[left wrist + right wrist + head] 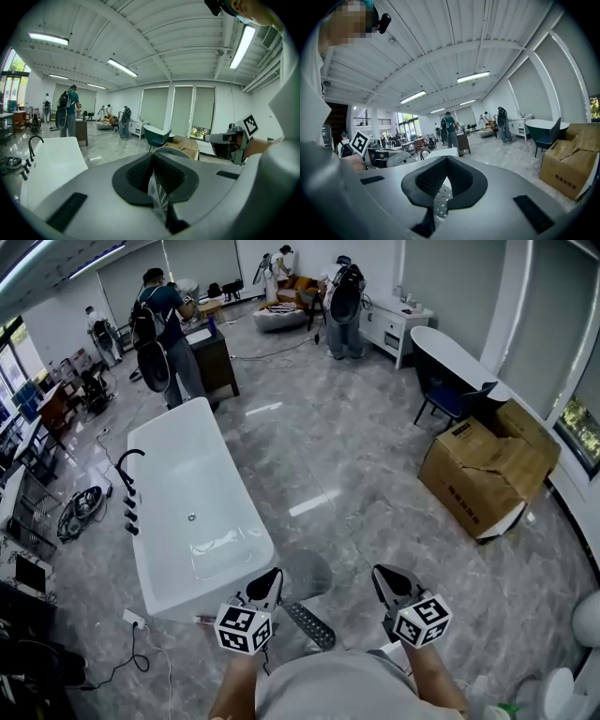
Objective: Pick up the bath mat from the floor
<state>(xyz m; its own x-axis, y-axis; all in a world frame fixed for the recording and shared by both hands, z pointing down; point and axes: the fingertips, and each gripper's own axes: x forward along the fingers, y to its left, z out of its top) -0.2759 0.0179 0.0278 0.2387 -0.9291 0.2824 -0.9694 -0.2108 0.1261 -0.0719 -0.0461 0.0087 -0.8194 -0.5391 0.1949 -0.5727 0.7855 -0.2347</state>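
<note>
Your left gripper (269,583): jaws together, clamped on an edge of the grey rubber bath mat with a dotted underside (309,622). Right gripper (387,579): jaws likewise pinching it. The mat hangs between them, just beside the white oval bathtub (187,507).

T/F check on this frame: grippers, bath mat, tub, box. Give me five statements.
1. The left gripper has its fingers shut on the bath mat. True.
2. The bath mat lies flat on the floor. False: it is lifted and hangs from the grippers in front of the person.
3. In the head view, a white bathtub stands on the left, ahead of the left gripper. True.
4. The cardboard box sits inside the bathtub. False: it rests on the floor at the right, near a dark chair.
5. The right gripper is empty. False: its fingers are shut on an edge of the mat too.
</note>
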